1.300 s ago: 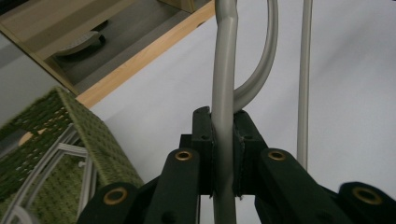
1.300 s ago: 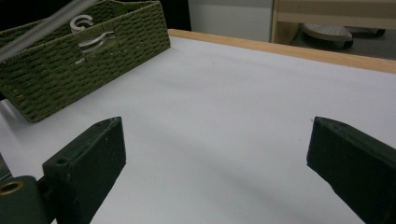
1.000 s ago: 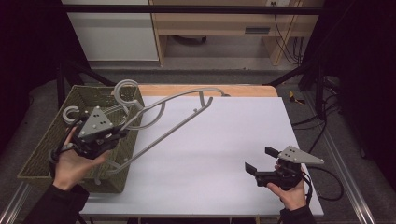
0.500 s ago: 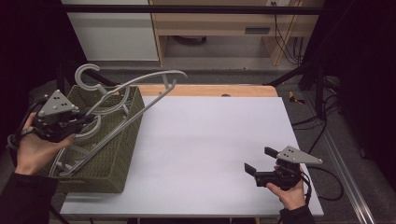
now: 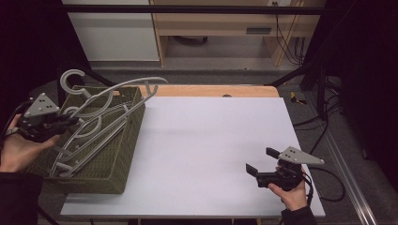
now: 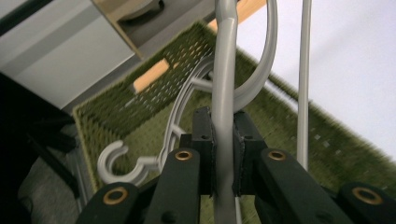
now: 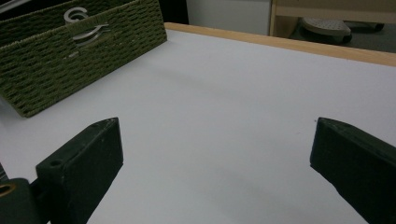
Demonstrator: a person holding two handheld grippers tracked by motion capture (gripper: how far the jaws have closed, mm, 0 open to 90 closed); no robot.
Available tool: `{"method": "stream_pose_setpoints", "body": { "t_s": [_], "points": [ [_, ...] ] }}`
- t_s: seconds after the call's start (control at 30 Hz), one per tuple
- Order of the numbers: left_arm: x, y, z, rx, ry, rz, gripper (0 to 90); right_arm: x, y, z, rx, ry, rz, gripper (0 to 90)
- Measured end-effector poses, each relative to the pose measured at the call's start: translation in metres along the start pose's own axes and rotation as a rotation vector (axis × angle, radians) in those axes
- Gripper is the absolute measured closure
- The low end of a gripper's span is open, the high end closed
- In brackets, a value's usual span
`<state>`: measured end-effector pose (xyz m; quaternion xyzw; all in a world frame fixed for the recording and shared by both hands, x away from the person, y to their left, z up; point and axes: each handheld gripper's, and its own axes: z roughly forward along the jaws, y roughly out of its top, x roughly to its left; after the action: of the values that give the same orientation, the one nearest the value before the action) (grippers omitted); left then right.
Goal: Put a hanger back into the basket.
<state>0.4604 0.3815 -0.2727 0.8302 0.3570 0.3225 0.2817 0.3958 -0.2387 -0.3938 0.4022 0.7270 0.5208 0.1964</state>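
My left gripper [image 5: 69, 123] is shut on the bar of a grey plastic hanger [image 5: 123, 85], held at the left edge of a green woven basket [image 5: 123, 154]. In the left gripper view the pads [image 6: 207, 140] pinch the hanger's bar [image 6: 225, 70] from both sides, above the basket's floor [image 6: 140, 107]. The hanger slants over the basket, its far end just past the right rim. More grey hangers [image 5: 89, 145] lie inside the basket. My right gripper [image 5: 261, 161] stands open over the white table [image 5: 211, 140] at the front right, with nothing between its fingers [image 7: 84, 158].
The basket [image 7: 70, 65] sits at the table's left edge and overhangs it. A wooden strip [image 5: 216, 91] runs along the table's far edge. Cables [image 5: 324, 126] trail on the floor to the right. A hook [image 6: 116, 163] of a lying hanger curls inside the basket.
My left gripper has carried the hanger leftward, from across the table's left part to above the basket. The right gripper has stayed in place.
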Motion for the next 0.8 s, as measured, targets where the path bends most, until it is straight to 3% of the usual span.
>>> {"method": "stream_pose_setpoints", "body": {
  "t_s": [0.4,0.8],
  "points": [
    [0.024,-0.03,0.011,0.042,0.043,-0.064,81.8,0.001,-0.001,0.003,0.013,0.002,-0.004,2.5],
    [0.034,-0.047,0.025,0.121,0.101,-0.1,81.8,0.0,-0.002,0.004,0.017,0.004,0.004,2.5]
  ]
}}
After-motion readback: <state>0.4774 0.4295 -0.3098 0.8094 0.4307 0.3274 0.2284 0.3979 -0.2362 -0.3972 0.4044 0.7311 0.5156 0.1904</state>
